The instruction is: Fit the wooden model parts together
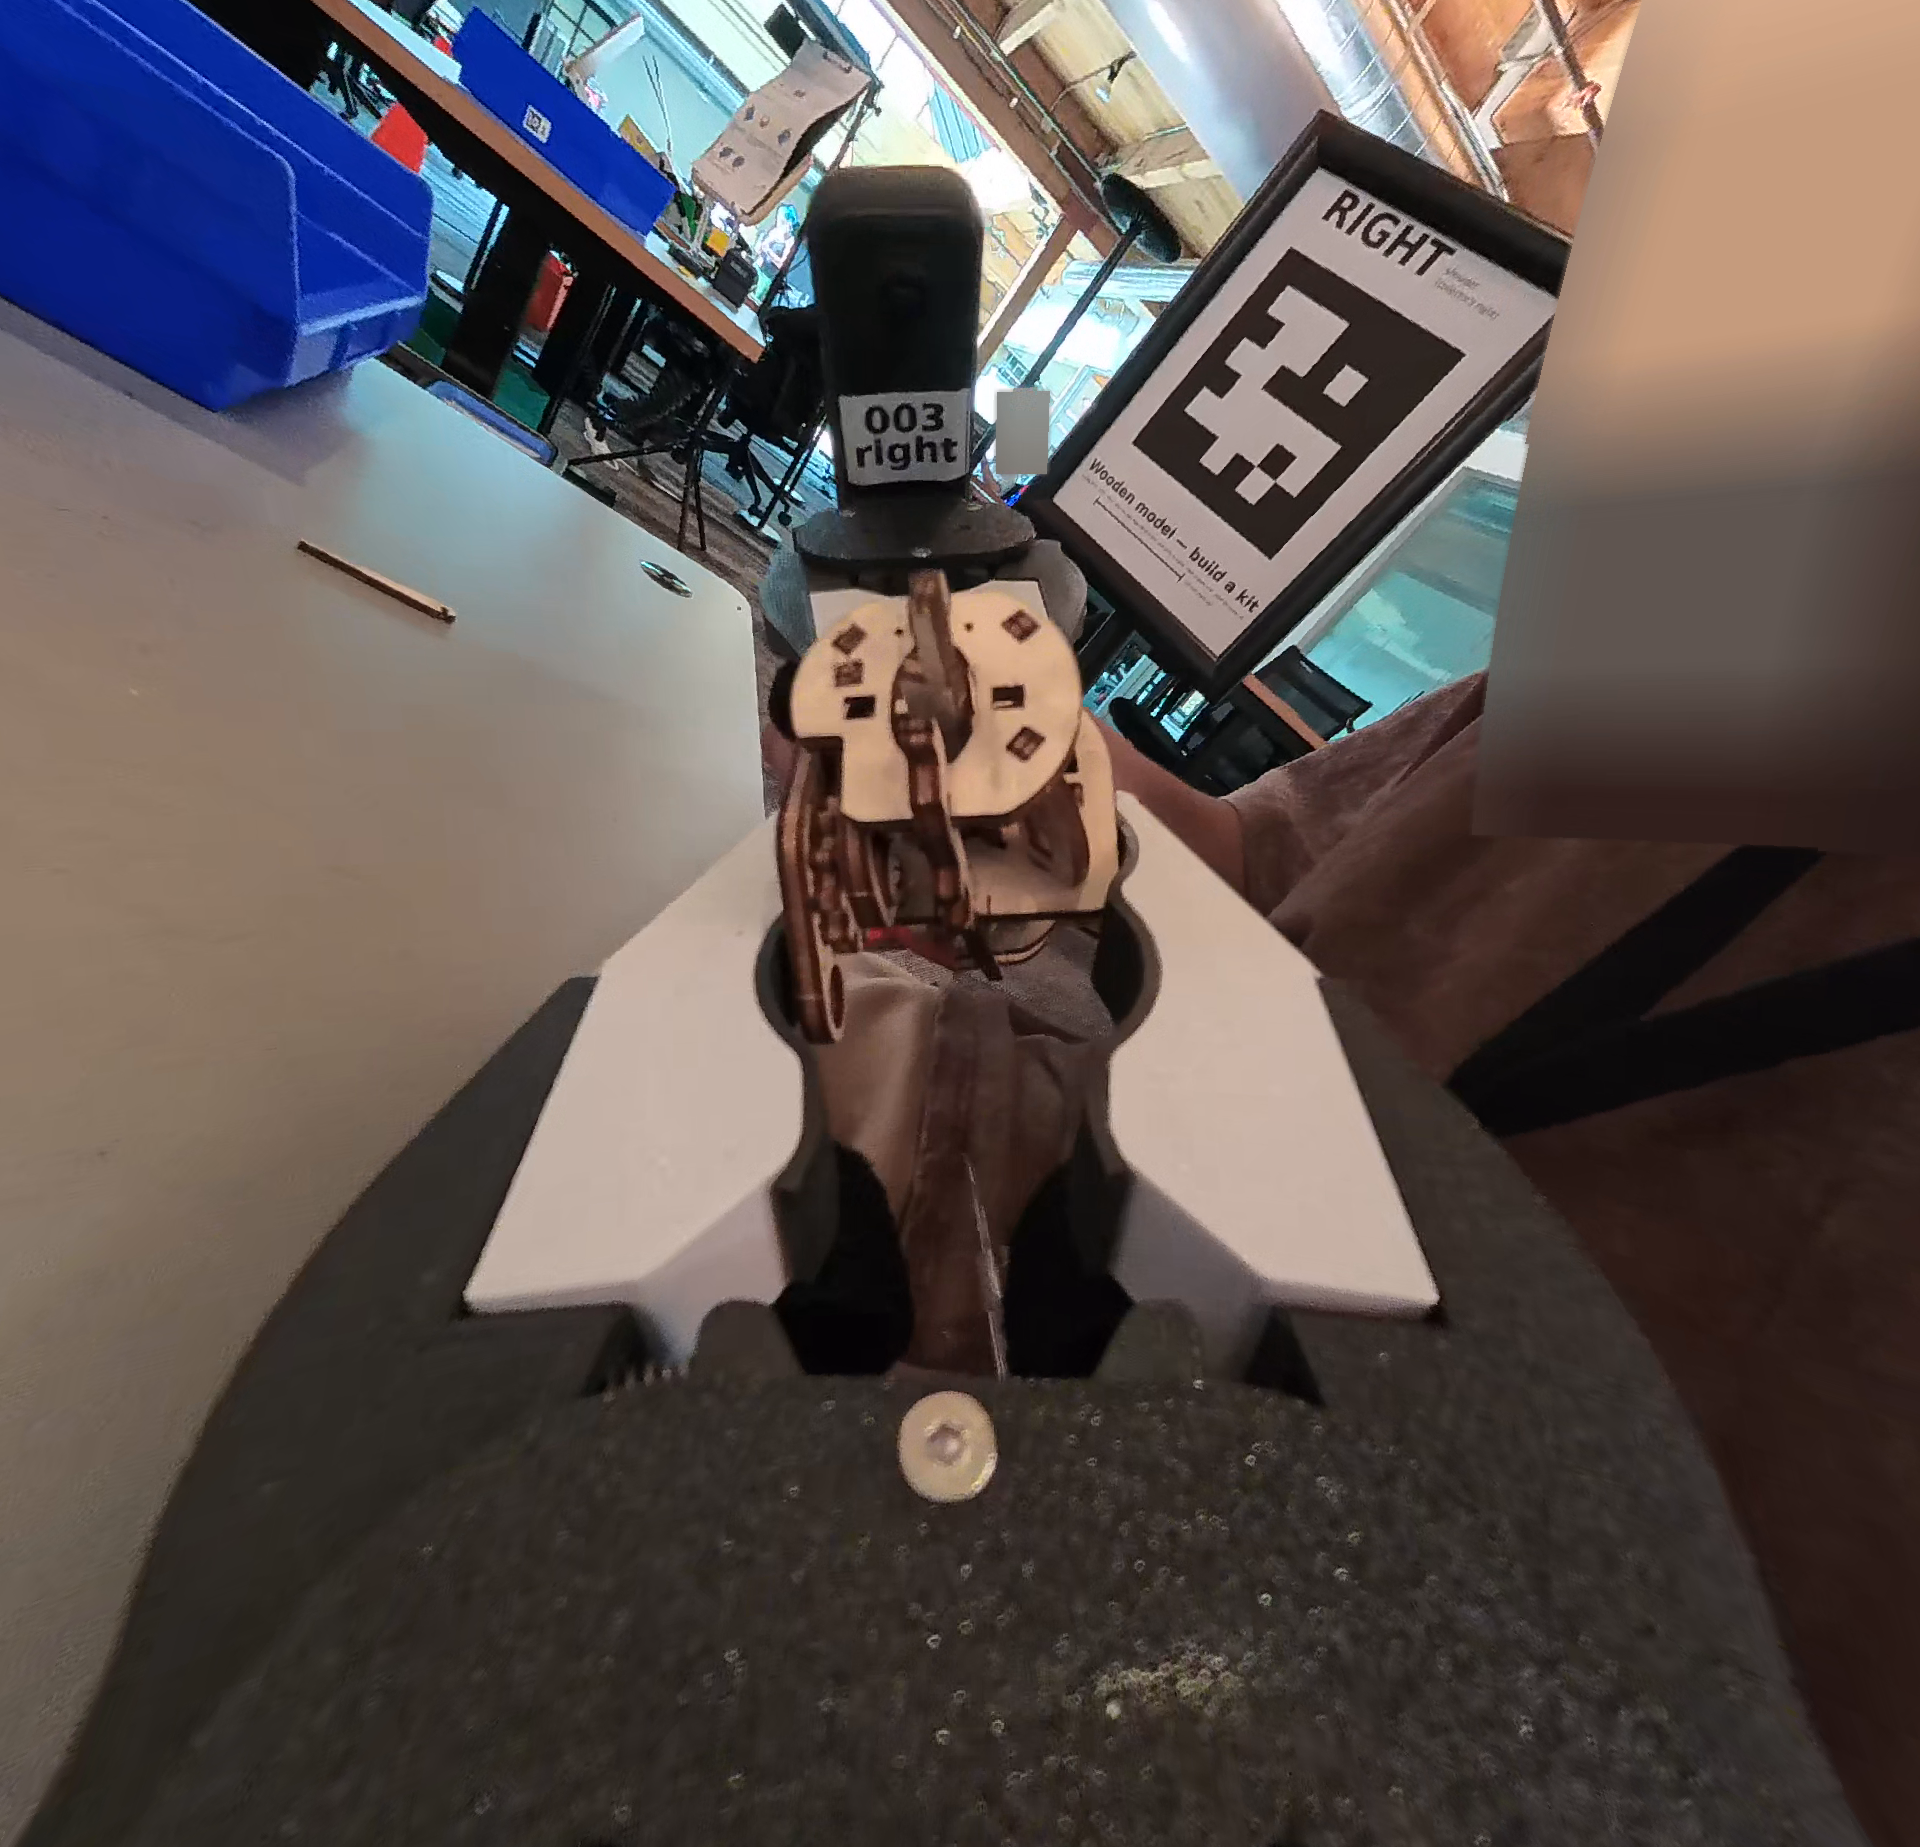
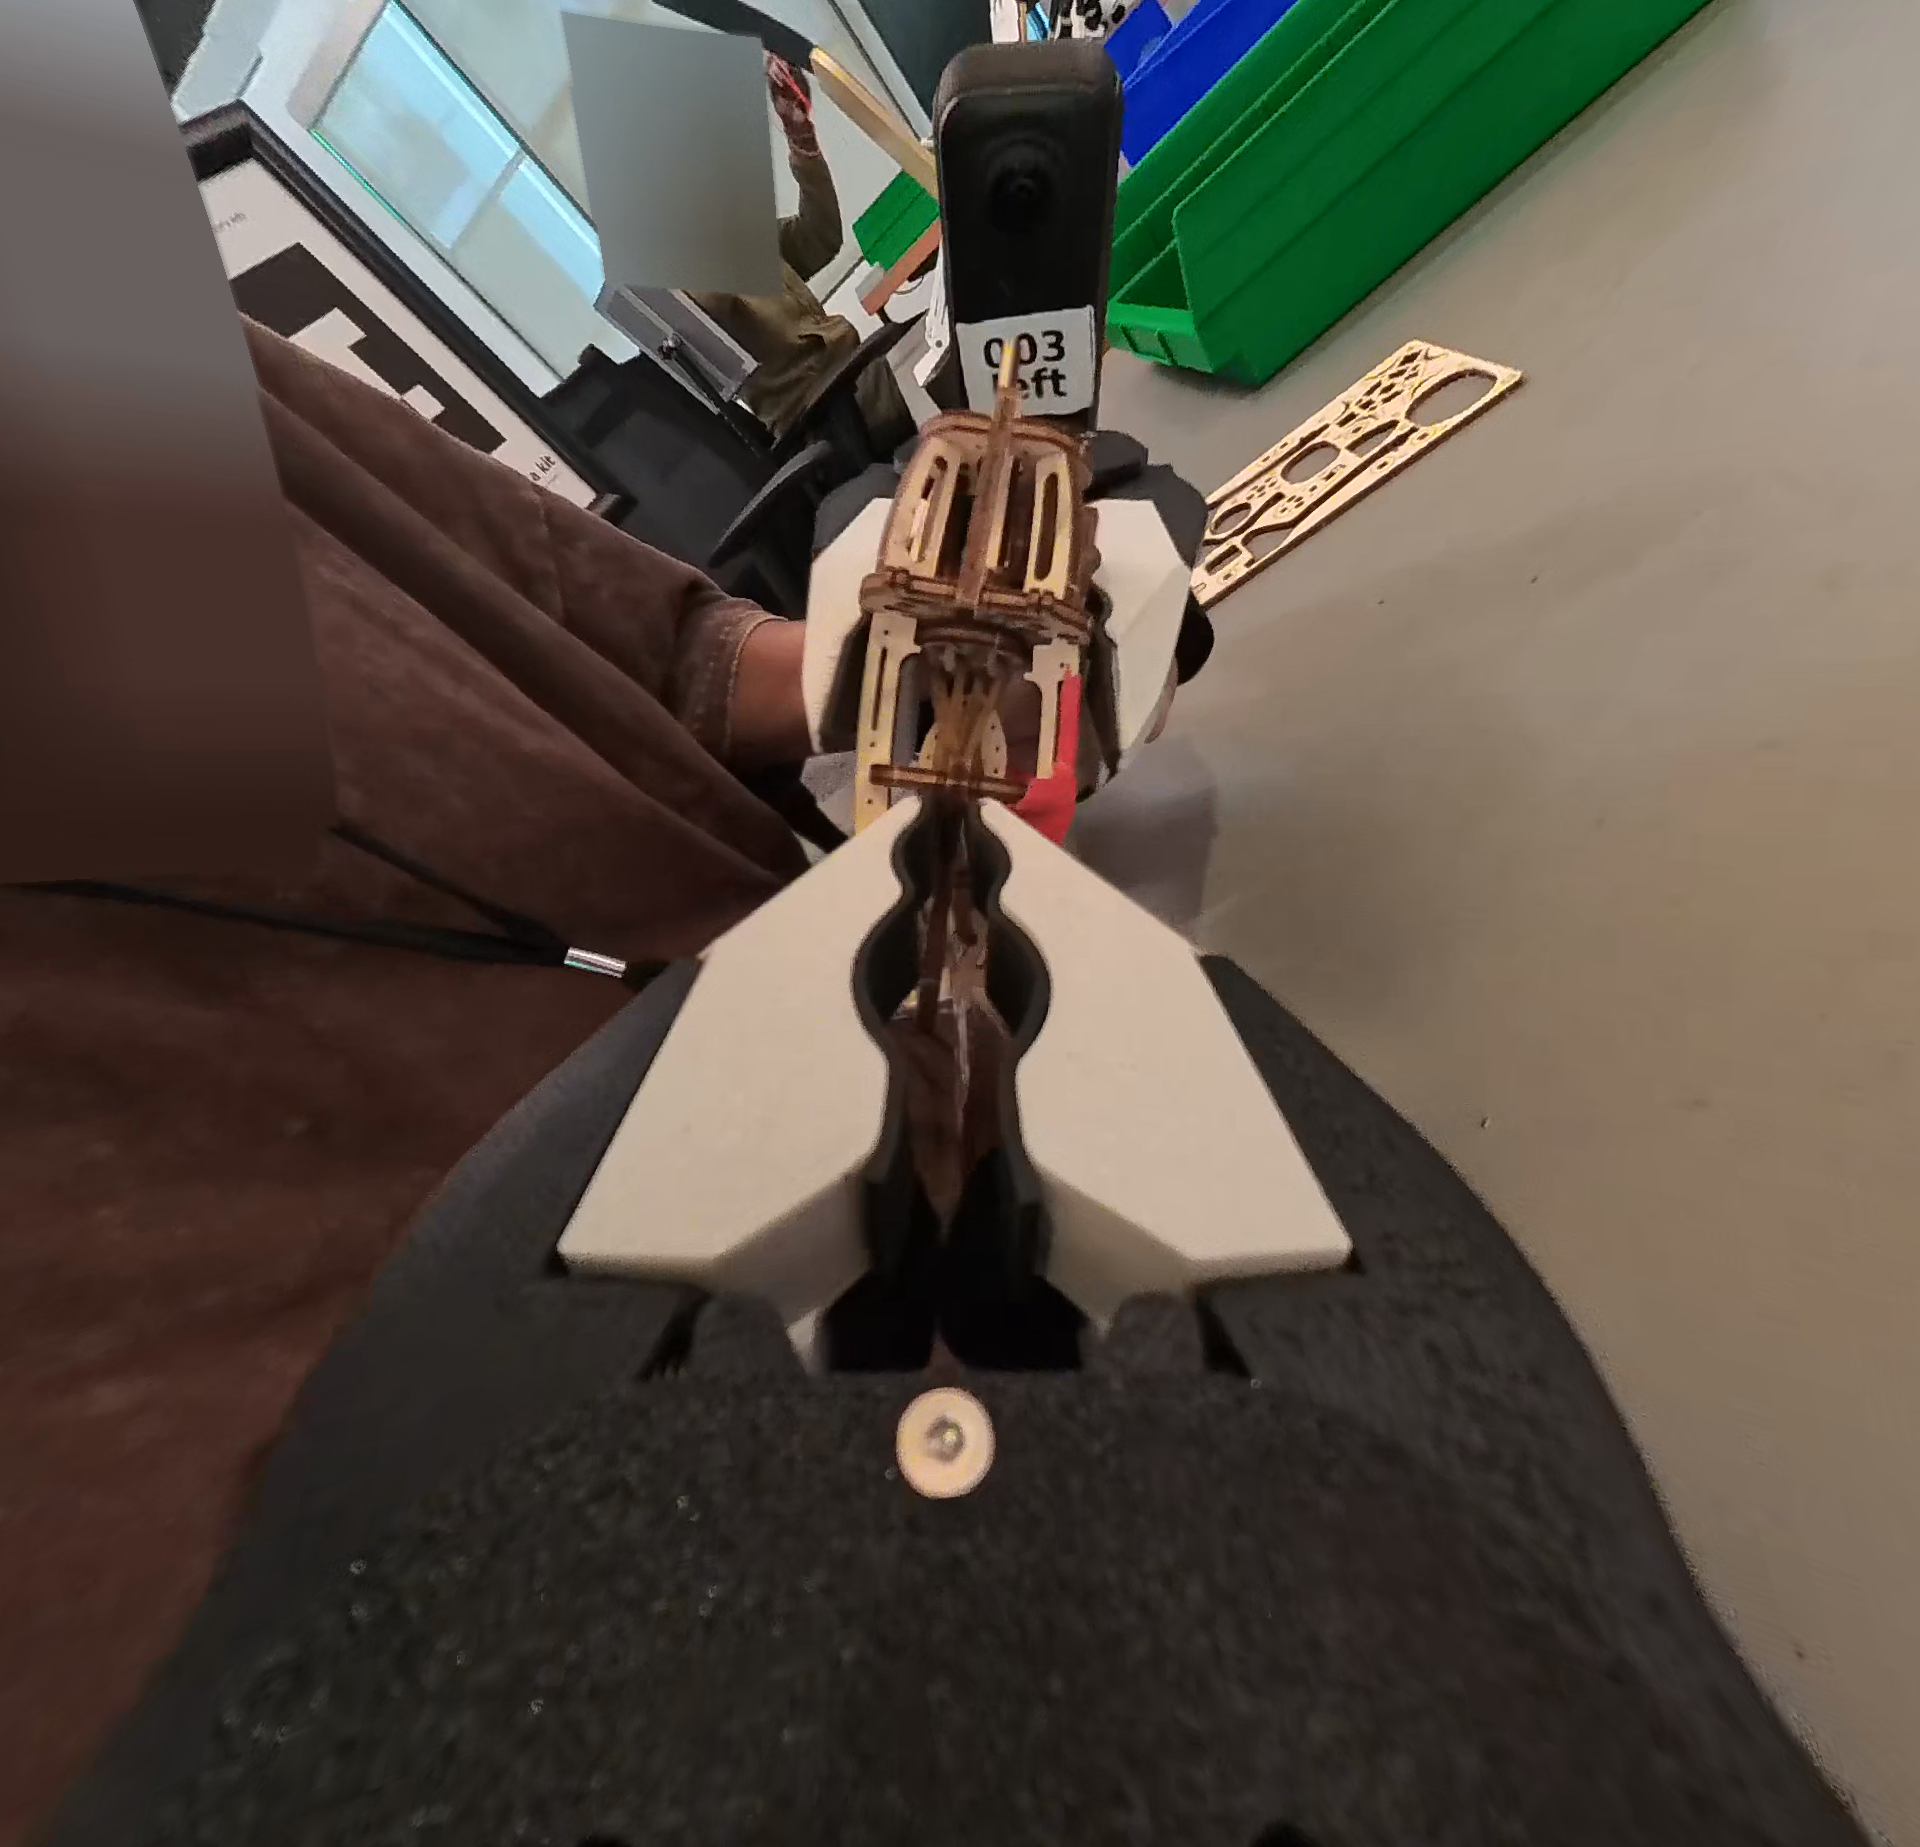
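I see both grippers nose to nose above the grey table (image 2: 1558,862), the wooden model (image 1: 925,758) between them. Left gripper (image 1: 951,976) is clamped around the model's body. Right gripper (image 2: 951,831) is pinched nearly closed on a thin dark wooden piece (image 2: 951,987) at the model's end. Punched-out parts sheet (image 2: 1361,457) lies flat by the green bin (image 2: 1455,135); loose wooden stick (image 1: 374,582) near the blue bin (image 1: 187,197).

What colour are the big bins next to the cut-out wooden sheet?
Green bins, seen best in the right wrist view.
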